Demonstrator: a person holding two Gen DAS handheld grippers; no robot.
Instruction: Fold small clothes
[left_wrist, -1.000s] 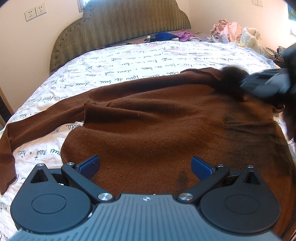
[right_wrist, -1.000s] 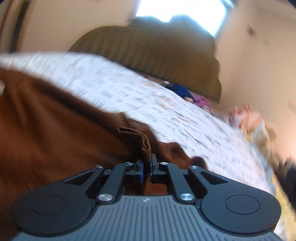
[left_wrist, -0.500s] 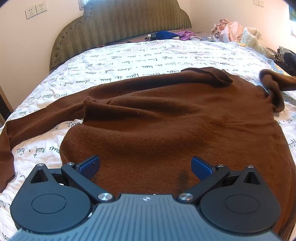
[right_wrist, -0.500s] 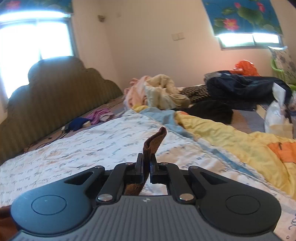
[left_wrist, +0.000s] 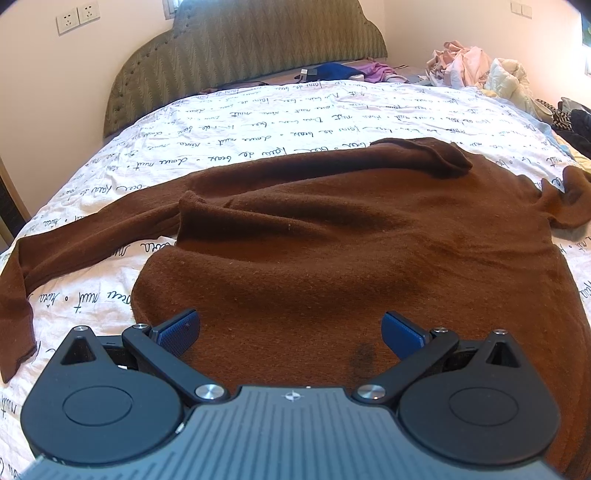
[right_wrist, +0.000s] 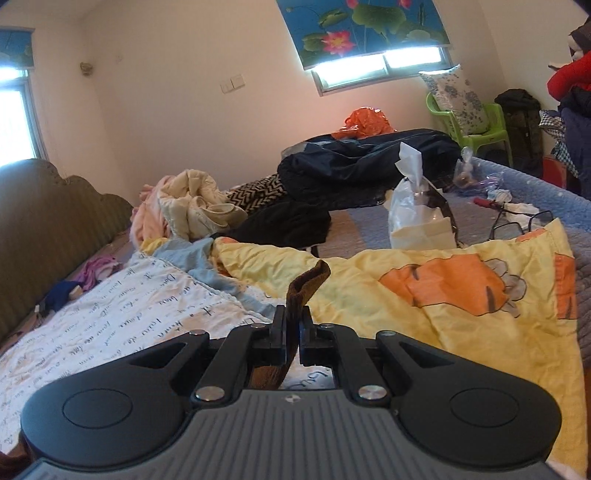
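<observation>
The brown sweater (left_wrist: 332, 251) lies spread on the bed's script-print sheet (left_wrist: 258, 122), its body directly ahead of the left gripper (left_wrist: 290, 330), whose jaws stand released over it. The right sleeve cuff (right_wrist: 303, 291), a second ago bunched on the body, is now drawn outward, pinched between the clenched jaws of the right gripper (right_wrist: 291, 332) beside the yellow blanket (right_wrist: 443, 280). The sleeve appears straightened, ready for folding inward.

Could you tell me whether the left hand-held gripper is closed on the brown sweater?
No, the left hand-held gripper is open above the brown sweater.
</observation>
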